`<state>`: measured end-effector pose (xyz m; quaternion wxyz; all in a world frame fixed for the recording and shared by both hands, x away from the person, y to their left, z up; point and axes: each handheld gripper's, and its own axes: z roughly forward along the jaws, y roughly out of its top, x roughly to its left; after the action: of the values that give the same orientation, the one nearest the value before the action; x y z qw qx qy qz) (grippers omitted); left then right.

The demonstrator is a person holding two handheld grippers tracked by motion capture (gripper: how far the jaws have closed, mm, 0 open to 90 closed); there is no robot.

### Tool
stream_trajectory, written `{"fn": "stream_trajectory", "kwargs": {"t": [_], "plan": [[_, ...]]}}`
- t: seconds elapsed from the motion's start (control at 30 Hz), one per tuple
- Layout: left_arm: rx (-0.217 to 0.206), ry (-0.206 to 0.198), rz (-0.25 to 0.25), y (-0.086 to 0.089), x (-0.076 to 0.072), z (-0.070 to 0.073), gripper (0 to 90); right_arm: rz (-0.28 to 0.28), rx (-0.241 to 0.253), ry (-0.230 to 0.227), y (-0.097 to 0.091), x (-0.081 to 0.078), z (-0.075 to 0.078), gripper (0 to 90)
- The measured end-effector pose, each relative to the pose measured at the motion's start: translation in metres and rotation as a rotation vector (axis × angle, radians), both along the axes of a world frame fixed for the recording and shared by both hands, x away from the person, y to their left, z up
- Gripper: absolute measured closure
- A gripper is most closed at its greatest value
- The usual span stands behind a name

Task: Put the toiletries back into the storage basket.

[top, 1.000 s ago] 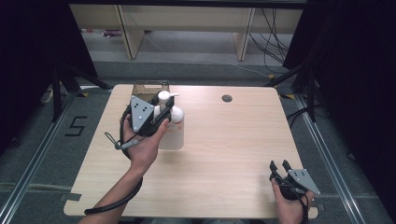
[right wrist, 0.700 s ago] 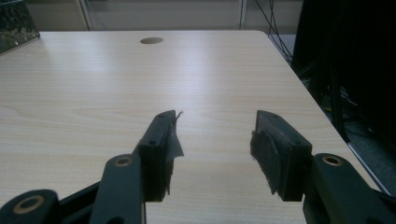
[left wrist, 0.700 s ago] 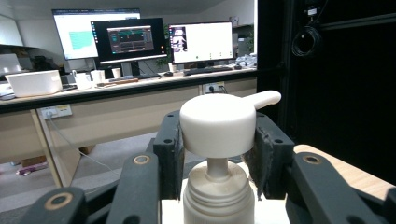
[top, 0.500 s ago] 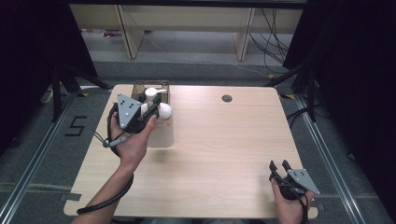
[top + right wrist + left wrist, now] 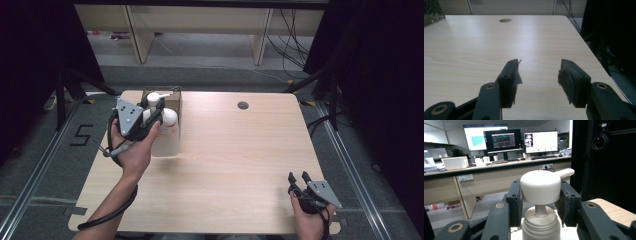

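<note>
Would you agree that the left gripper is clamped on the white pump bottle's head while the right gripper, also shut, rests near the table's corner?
Not quite: the right gripper is open, its jaws apart with nothing between them, as the right gripper view shows. The left gripper is indeed clamped on the pump bottle's head.

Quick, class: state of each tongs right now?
Left tongs: closed on the pump bottle, gripping its white pump head.
Right tongs: open, holding nothing, over the table.
</note>
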<state>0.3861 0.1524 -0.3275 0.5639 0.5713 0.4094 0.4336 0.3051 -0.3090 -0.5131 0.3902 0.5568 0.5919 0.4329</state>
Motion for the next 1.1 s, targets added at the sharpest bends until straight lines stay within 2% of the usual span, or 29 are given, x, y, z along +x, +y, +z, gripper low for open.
{"fn": "stream_trajectory", "kwargs": {"t": [0.03,0.1,0.13,0.17,0.3,0.93,1.03,1.1], "plan": [[-0.001,0.0,0.003,0.001,0.0,0.0,59.3,0.0,0.0,0.001,0.0,0.0,0.0,50.1],[-0.001,0.002,0.007,0.003,0.001,0.0,59.3,-0.022,0.03,0.02,0.003,-0.001,0.0,50.2],[0.001,0.002,0.01,0.004,0.001,0.0,59.3,-0.021,0.03,0.028,0.003,-0.002,0.001,50.2],[0.0,0.005,0.014,0.005,0.001,0.0,59.3,-0.008,0.013,0.025,0.001,-0.001,0.001,50.2],[0.002,0.005,0.025,0.01,0.003,0.001,59.3,-0.004,0.007,0.01,0.001,0.0,0.0,50.2],[0.016,0.0,0.076,0.032,0.011,0.004,59.3,-0.001,0.013,0.006,0.001,0.001,0.0,50.1],[0.016,-0.002,0.084,0.035,0.013,0.005,59.3,-0.01,0.009,0.012,0.002,0.0,0.0,50.1],[0.013,-0.003,0.089,0.038,0.014,0.005,59.3,-0.016,-0.008,0.035,0.001,-0.001,0.001,50.1]]}}
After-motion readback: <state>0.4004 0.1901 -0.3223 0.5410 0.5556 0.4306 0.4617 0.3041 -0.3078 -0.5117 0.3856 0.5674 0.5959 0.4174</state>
